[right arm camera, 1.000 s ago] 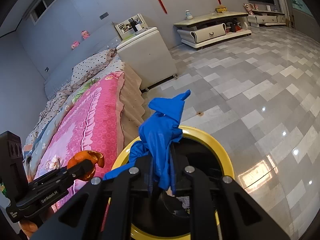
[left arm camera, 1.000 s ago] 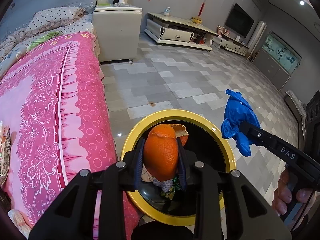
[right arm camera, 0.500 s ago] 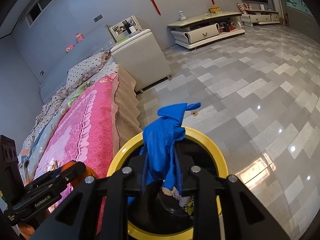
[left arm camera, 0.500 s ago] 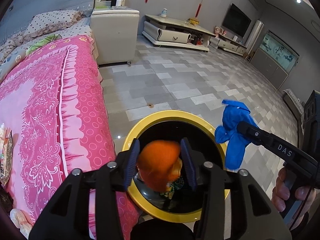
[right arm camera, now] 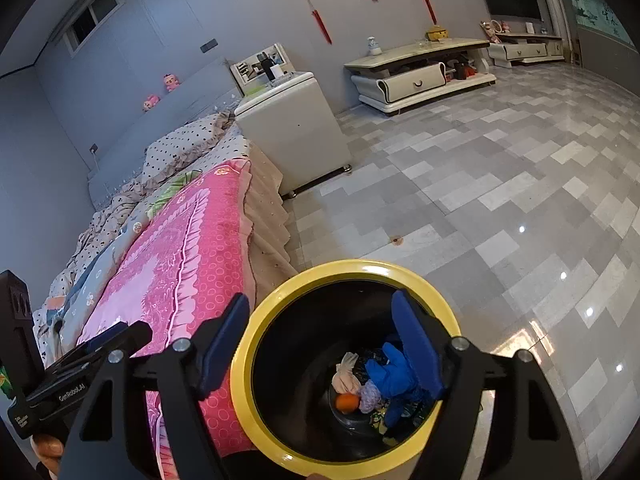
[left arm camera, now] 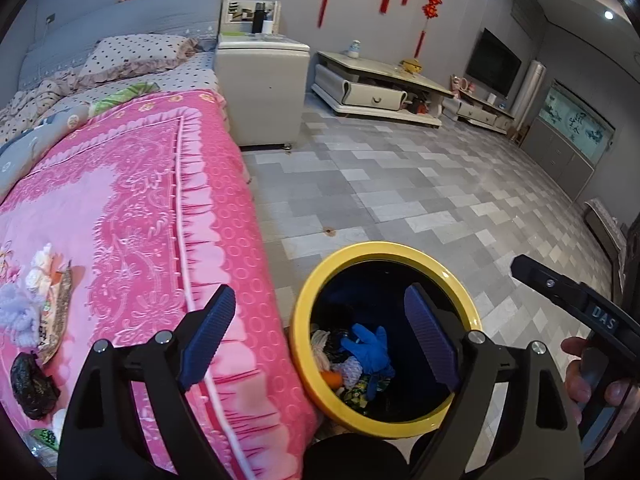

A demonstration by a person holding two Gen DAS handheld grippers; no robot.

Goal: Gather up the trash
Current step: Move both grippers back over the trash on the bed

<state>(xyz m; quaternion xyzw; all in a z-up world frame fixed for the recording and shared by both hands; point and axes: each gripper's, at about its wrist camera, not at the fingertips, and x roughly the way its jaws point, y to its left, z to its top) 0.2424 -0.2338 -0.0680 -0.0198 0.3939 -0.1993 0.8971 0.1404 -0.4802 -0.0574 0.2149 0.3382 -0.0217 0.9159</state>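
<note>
Tiled floor [left arm camera: 400, 184] – bin [right arm camera: 256, 364], blue glove [right arm camera: 394, 372] inside, below spread fingers [right arm camera: 416, 344]

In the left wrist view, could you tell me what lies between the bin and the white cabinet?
Only bare tiled floor separates the bin from the white cabinet.

Cool dim indoor light, ceiling spots – glare on glossy floor [right arm camera: 520, 208], fisheye-bent dark corners

- Your right gripper's finger [right arm camera: 416, 344] covers part of the crumpled blue glove [right arm camera: 390, 372] in the yellow-rimmed black bin [right arm camera: 256, 320].
- The orange peel [left arm camera: 333, 378] barely peeks out beneath other trash.
- The crumpled black bag [left arm camera: 32, 386] on your pink blanket [left arm camera: 152, 208] sits near the frame's dark edge.
</note>
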